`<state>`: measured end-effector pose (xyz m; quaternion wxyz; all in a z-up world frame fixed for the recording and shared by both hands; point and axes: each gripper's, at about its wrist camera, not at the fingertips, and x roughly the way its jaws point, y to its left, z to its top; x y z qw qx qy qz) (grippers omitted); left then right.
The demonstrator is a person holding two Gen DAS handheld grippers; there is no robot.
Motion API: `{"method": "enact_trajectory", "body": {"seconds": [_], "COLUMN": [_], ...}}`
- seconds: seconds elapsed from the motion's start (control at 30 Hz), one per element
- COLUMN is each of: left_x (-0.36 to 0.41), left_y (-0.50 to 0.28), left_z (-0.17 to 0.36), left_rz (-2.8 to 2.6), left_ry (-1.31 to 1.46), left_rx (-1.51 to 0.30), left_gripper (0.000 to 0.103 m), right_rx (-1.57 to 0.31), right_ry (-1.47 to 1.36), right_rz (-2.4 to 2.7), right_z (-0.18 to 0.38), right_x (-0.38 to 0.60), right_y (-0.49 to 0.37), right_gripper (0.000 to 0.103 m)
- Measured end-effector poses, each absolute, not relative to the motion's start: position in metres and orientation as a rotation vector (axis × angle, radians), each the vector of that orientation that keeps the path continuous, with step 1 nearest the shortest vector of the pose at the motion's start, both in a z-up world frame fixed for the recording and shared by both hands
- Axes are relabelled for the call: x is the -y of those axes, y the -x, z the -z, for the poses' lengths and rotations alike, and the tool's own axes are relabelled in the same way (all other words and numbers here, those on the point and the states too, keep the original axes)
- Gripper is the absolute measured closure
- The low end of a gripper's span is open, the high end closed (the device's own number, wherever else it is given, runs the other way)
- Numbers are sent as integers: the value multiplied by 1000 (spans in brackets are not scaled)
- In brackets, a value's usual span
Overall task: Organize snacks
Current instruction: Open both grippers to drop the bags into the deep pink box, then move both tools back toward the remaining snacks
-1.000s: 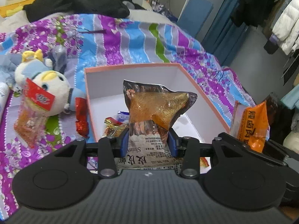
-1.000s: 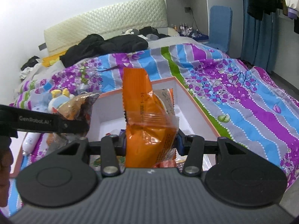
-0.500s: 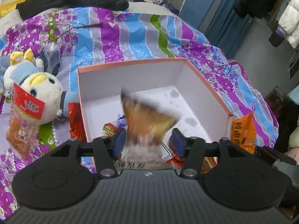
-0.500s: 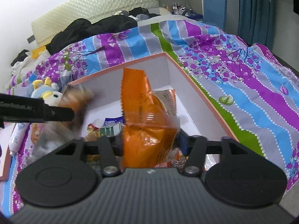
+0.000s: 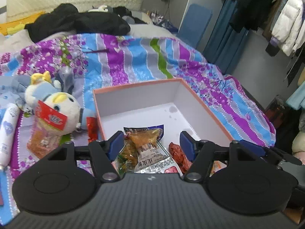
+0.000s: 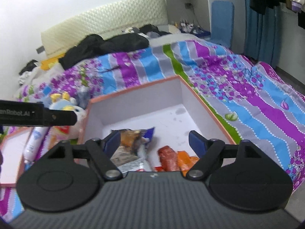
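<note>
An orange-rimmed white box (image 5: 137, 97) lies on the striped bedspread. A brown snack packet with a newsprint label (image 5: 146, 143) rests on its floor beside a red packet (image 5: 178, 152). My left gripper (image 5: 151, 137) hovers above them, its jaws opening and its blue pads clear of the packet. In the right wrist view the same box (image 6: 137, 103) holds the brown packet (image 6: 133, 139), the red packet (image 6: 167, 156) and an orange packet (image 6: 187, 160). My right gripper (image 6: 154, 135) is over them, jaws opening, nothing pressed between its pads.
Left of the box lie a plush toy (image 5: 55, 106), a clear snack bag with a red label (image 5: 45, 131), a white bottle (image 5: 7, 131) and a red packet (image 5: 91, 127). Black clothes (image 5: 80, 22) are piled at the bed's head. The bed edge drops off to the right.
Both grippers have let go: the brown packet and the orange packet dropped from the pads into the box. Both jaws widened and both grippers rose and drew back.
</note>
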<state>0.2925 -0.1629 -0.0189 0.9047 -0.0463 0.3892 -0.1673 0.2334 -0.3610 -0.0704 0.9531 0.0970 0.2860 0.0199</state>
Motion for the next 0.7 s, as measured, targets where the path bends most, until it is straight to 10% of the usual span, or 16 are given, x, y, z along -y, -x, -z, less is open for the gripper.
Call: {"method": "enact_trajectory", "body": {"seconds": [0.7], "left_x": [77], "left_y": [-144], "left_z": [-42], "left_rz": [268], "left_ry": [138], "left_rx": [-671], "left_gripper": [33], "right_rx": [-455], "right_ry": [-169], "right_rz": [-134], "right_z": [22], "right_x": [300], "right_y": [-126], "right_gripper": [23]}}
